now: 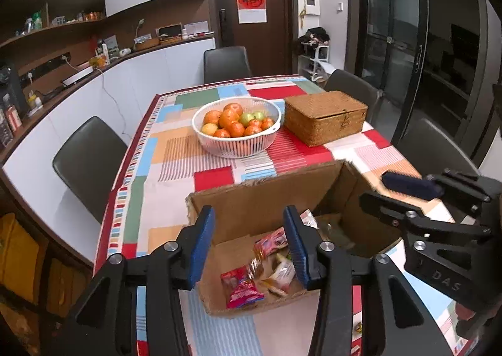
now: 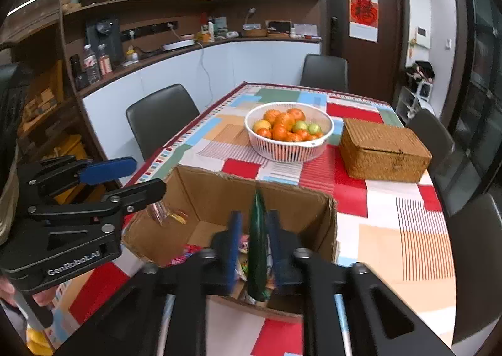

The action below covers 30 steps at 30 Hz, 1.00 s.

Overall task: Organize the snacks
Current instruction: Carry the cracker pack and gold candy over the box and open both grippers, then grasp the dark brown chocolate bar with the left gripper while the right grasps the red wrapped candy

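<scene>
The left gripper (image 1: 249,244) hangs over the box (image 1: 260,199) with jaws apart and empty. The right gripper (image 2: 254,249) has a green packet (image 2: 258,243) between its jaws, which look slightly apart. Snacks (image 1: 243,288) lie in the box, near the bowl (image 1: 235,149) and the basket (image 1: 326,117)

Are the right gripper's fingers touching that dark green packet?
Cannot tell. In the right wrist view the dark green packet stands between the right gripper fingers, but blur hides any contact or gap.
</scene>
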Tool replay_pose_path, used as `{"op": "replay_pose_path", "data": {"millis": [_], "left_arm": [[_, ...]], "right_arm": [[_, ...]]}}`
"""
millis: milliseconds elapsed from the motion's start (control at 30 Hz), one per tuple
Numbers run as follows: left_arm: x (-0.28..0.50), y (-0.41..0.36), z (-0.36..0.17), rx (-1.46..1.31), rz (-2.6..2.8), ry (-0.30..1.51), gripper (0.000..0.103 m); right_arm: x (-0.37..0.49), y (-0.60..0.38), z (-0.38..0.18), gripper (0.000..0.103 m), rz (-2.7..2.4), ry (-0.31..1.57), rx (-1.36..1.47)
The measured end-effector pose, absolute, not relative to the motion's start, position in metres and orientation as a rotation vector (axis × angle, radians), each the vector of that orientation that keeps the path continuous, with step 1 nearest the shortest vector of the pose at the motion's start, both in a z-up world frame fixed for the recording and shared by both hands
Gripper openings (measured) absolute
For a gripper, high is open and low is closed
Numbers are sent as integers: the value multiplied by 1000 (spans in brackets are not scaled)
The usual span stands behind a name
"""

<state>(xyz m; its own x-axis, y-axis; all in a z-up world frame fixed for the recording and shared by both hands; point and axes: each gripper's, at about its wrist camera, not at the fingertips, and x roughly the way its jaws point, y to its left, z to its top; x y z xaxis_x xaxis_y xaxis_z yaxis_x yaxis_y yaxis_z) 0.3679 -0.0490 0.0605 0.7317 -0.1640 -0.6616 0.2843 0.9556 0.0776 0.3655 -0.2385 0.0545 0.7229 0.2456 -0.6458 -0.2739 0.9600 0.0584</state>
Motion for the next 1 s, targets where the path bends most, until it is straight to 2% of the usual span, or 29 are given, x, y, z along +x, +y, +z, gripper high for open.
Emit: {"op": "replay_pose_path", "data": {"millis": [33,67,533,833,933,1000], "left_arm": [[365,-48,59,179,-243,704,45],[361,-46,58,182,-232,700,45],[275,-14,52,91,-186,674,46],[228,-10,40,94,-175,682,53],[214,-6,30,87,-159,699,55],[206,-4,21,79,-155,721,59]], "right_arm": [[363,-239,54,36,277,700,-43],[359,-239,52,36,267,695,-51],[289,-225,42,36,302,678,-26],[244,-219,27,36,331,704,6],[230,-219,18,46,327,716,10],[222,-219,12,47,319,723,18]]}}
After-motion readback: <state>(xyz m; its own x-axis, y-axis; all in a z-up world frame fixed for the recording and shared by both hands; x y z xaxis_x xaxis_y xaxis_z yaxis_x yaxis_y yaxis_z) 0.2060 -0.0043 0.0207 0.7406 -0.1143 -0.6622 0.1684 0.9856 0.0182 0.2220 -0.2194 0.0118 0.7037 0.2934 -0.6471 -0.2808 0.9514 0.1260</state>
